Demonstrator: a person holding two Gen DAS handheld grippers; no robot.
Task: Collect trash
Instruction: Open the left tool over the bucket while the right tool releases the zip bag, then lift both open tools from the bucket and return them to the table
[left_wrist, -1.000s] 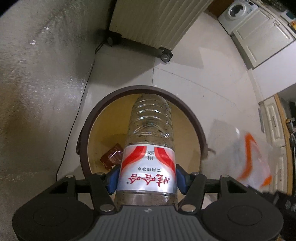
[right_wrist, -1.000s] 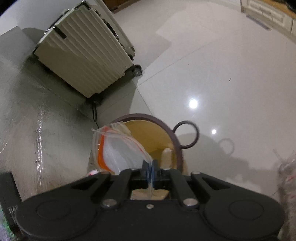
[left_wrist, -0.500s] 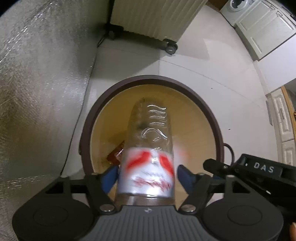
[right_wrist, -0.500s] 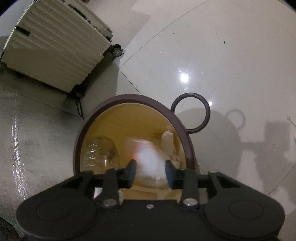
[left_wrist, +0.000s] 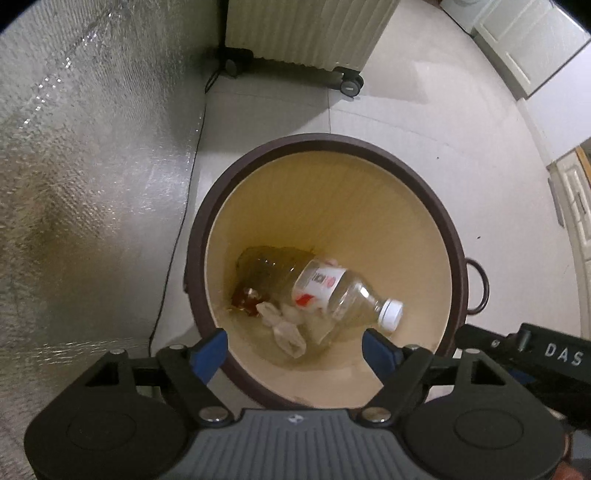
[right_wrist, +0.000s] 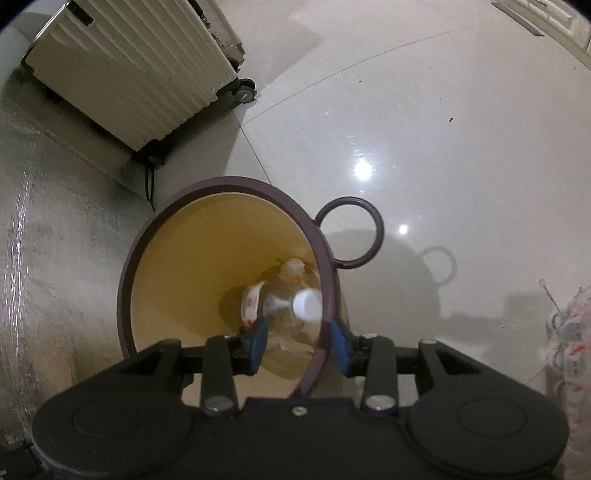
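Plastic, light and crushable, the capped water bottle (left_wrist: 332, 291) inside the bin (left_wrist: 258, 162) grips best mid-body; both tools gape empty.

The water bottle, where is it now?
The water bottle lies on its side at the bottom of the brown bin, on crumpled wrappers, cap toward the ring handle.

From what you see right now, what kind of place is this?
Probably a room in a home. A cream suitcase on wheels stands on the glossy tiled floor, white cabinets line the far side, and a trash bin holds a plastic bottle.
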